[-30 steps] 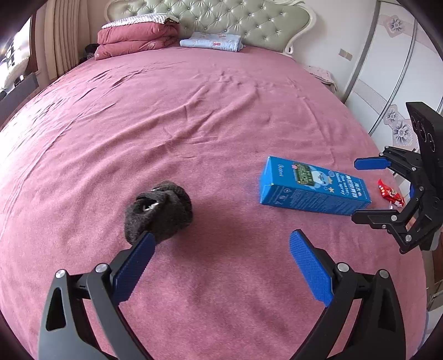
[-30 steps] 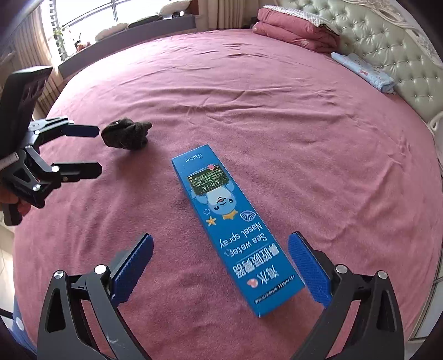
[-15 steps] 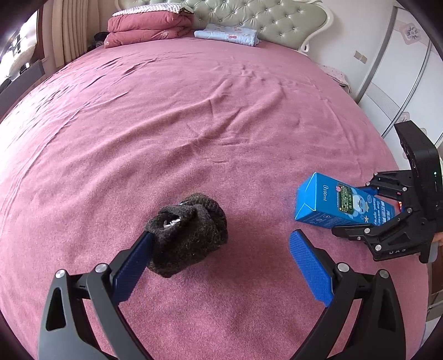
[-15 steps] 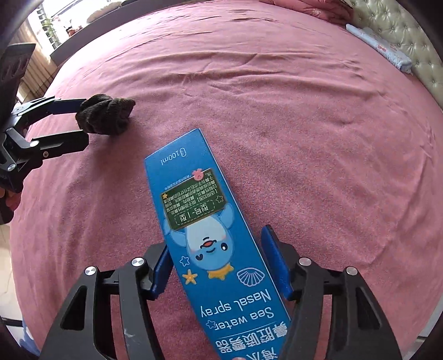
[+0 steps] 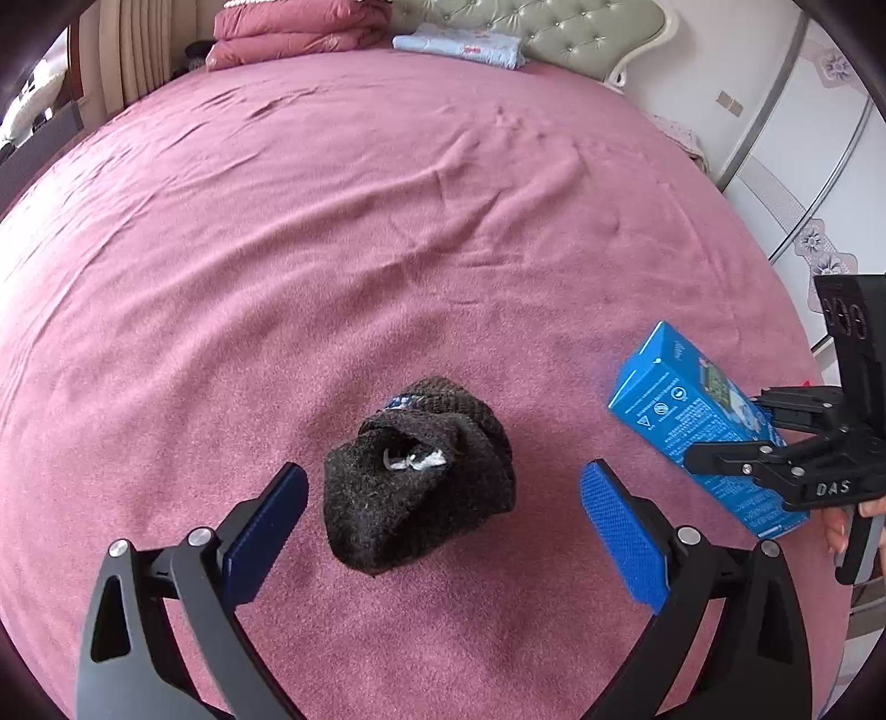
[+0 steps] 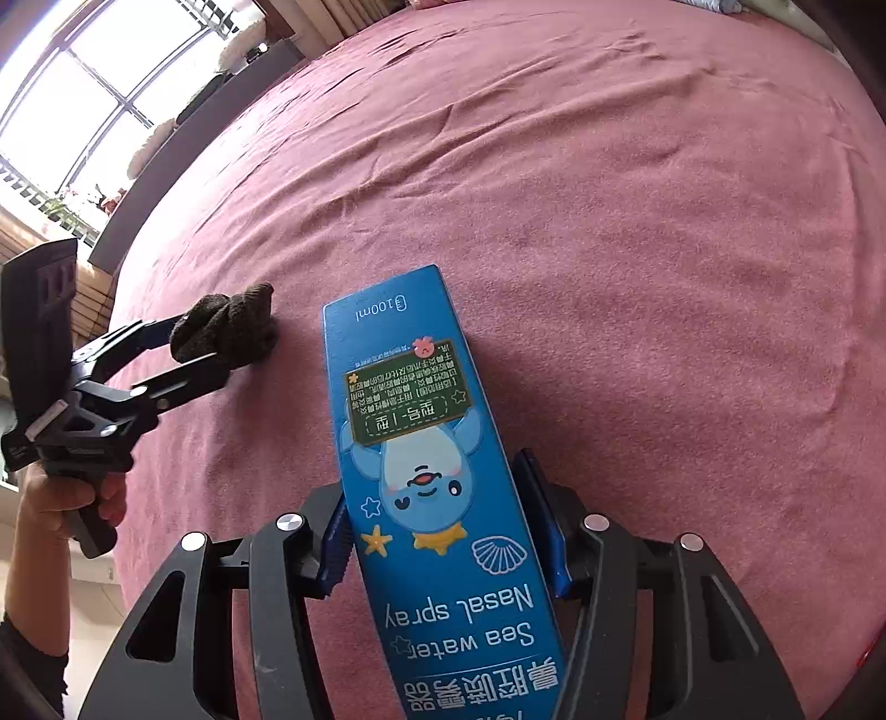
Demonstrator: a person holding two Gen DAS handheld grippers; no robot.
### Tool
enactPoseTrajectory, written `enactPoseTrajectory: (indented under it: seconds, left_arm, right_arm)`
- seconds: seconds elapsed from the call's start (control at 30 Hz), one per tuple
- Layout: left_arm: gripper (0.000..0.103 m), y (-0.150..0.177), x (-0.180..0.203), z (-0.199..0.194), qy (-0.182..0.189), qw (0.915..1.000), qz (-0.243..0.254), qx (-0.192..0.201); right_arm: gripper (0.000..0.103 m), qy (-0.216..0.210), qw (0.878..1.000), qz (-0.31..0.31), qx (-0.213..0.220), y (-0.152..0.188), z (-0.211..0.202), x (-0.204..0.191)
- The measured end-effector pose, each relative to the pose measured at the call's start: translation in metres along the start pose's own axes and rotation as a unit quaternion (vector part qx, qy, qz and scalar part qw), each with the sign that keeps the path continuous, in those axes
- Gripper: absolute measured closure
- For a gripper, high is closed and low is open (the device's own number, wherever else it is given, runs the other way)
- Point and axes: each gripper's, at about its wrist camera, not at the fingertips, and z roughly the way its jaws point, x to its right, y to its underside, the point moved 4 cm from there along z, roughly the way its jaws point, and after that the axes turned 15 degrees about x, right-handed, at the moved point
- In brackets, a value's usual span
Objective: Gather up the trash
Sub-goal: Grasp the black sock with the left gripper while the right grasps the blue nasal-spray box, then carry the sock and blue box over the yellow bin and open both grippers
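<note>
A blue nasal spray box (image 6: 421,471) is clamped between the pads of my right gripper (image 6: 443,531), its far end tilted up over the pink bedspread (image 6: 637,221). It also shows in the left wrist view (image 5: 698,426), held by the right gripper (image 5: 775,443). A dark knitted sock bundle (image 5: 415,476) lies on the bed between the open fingers of my left gripper (image 5: 443,515), with the pads either side and apart from it. It also shows in the right wrist view (image 6: 227,329), with the left gripper (image 6: 166,354) around it.
Folded pink quilts (image 5: 299,27) and a light blue folded cloth (image 5: 459,44) lie by the green tufted headboard (image 5: 554,27). White wardrobe doors (image 5: 803,138) stand to the right of the bed. A window (image 6: 83,111) is beyond the bed's far side.
My right gripper has closed on the blue box and tilted its end up. My left gripper has moved forward, so the sock bundle now lies between its fingers.
</note>
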Motion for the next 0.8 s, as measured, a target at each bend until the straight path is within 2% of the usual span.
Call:
enactPoseTrajectory:
  seconds: [0.03,0.07,0.1,0.2,0.3,0.43,0.6,0.8]
  left_arm:
    - [0.005,0.001,-0.001,0.006,-0.003,1.0,-0.005,-0.005]
    - [0.011,0.003,-0.002,0.011,-0.002,0.9999,-0.008,-0.012]
    - [0.028,0.004,-0.002,0.016,-0.006,0.9997,-0.013,-0.019]
    - [0.047,0.009,-0.002,0.022,-0.048,0.9987,-0.006,-0.02]
    - [0.061,0.01,0.004,0.016,-0.039,0.999,-0.011,-0.015]
    - [0.063,0.015,0.023,0.001,-0.01,0.9997,-0.02,-0.005]
    - [0.063,0.029,0.076,-0.027,0.04,0.9989,-0.015,0.017]
    - [0.063,0.056,0.137,-0.06,0.092,0.9948,-0.029,0.033]
  right_arm:
    - [0.051,-0.005,1.0,0.007,0.001,0.001,-0.001,-0.001]
    - [0.051,-0.009,1.0,0.013,0.001,0.001,-0.001,-0.002]
    - [0.051,-0.009,1.0,0.015,0.003,0.003,-0.002,-0.003]
    - [0.052,-0.004,1.0,0.02,0.009,0.007,-0.002,-0.004]
    - [0.052,0.003,1.0,0.023,0.019,0.013,-0.008,-0.004]
    - [0.052,0.012,0.999,0.029,0.037,0.023,-0.024,-0.007]
    - [0.052,0.017,0.997,0.041,0.065,0.04,-0.057,-0.01]
    - [0.052,0.032,0.993,0.049,0.098,0.081,-0.116,-0.005]
